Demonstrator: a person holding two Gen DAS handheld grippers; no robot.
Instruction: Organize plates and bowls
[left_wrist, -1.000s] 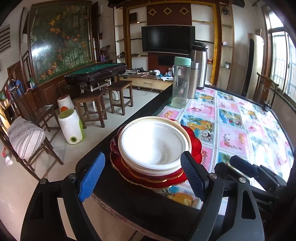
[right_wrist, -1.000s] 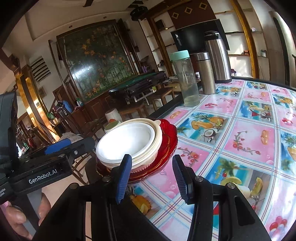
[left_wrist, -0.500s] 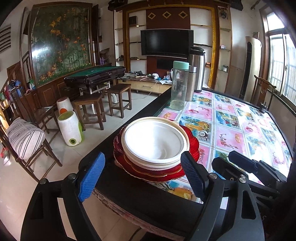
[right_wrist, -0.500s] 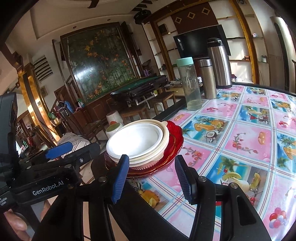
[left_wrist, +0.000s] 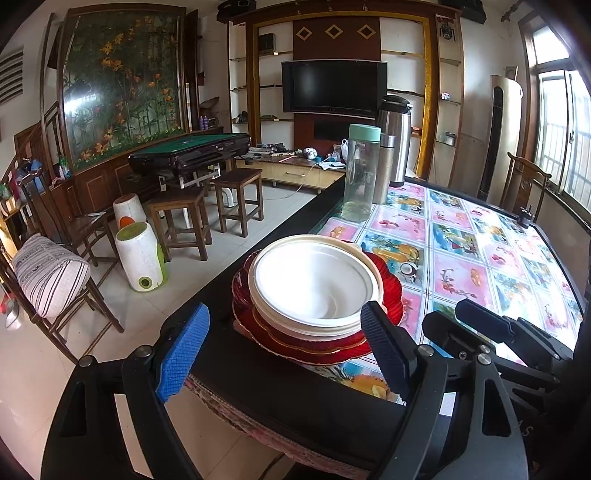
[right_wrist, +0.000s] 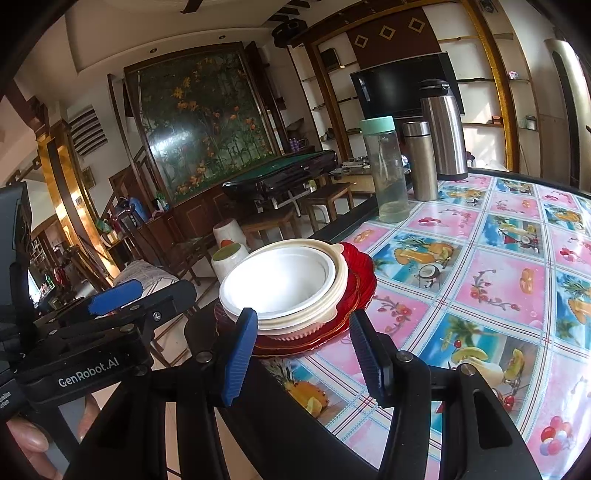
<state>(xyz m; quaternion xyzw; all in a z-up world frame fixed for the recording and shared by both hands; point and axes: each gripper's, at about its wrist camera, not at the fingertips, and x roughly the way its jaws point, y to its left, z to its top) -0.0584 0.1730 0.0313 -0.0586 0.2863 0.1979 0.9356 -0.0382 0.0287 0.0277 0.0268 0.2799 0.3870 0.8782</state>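
Both grippers hovered short of the stacked dishes, nothing held.

Left wrist: left gripper (left_wrist: 284, 341) gaped wide before white bowls (left_wrist: 314, 282) nested on red plates (left_wrist: 388, 291) at the table (left_wrist: 461, 258) edge. Right wrist: right gripper (right_wrist: 303, 345) stood half-open, empty, facing that stack.

Both wrist cameras look slightly downward from the near table edge, close to the stacked white bowls on red plates (left_wrist: 314, 284) (right_wrist: 284, 284), which both views share.
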